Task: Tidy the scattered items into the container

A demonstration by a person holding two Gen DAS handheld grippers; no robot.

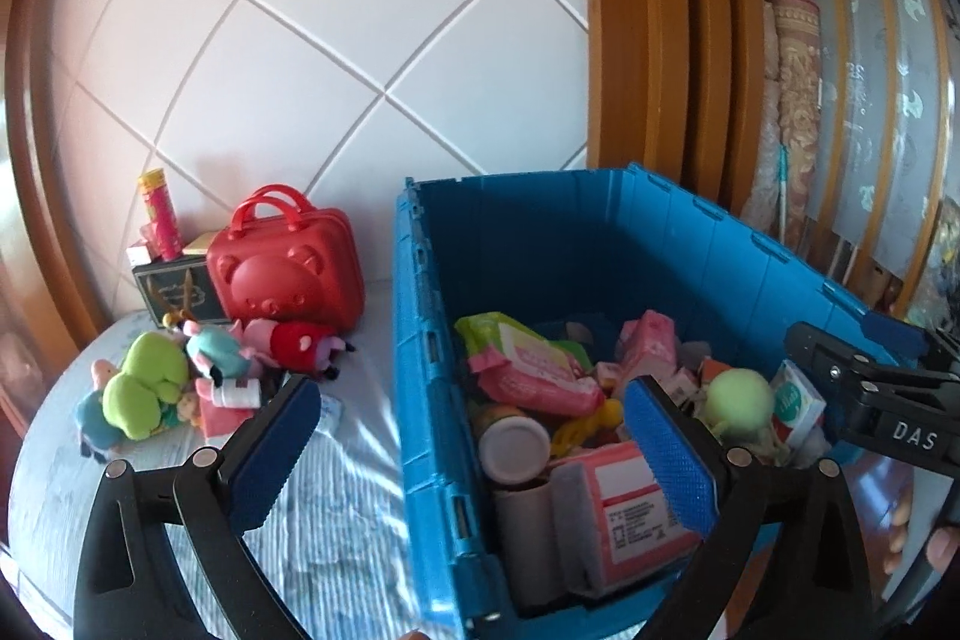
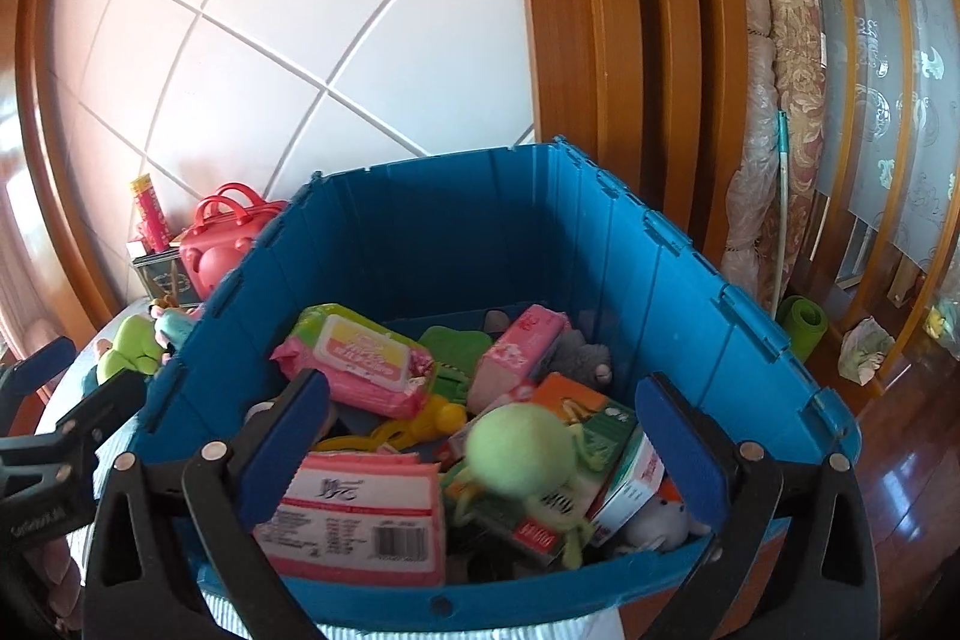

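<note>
A blue crate (image 1: 420,340) stands on the bed and holds several items: pink wipes packs, boxes and a white-capped bottle (image 1: 515,448). It also fills the right wrist view (image 2: 420,250). A green ball-headed toy (image 2: 519,451) lies blurred on top of the pile, between the fingers of my right gripper (image 2: 486,454), which is open over the crate's near rim. My left gripper (image 1: 474,451) is open and empty, straddling the crate's left wall. Scattered plush toys (image 1: 150,388) lie on the bed to the left.
A red bear-faced case (image 1: 288,268), a dark tin (image 1: 171,289) and a yellow-pink tube (image 1: 159,214) stand against the white tiled headboard (image 1: 330,40). Rolled mats (image 2: 792,100) lean by the wooden frame (image 2: 600,40) at right. The striped bedsheet (image 1: 336,520) lies left of the crate.
</note>
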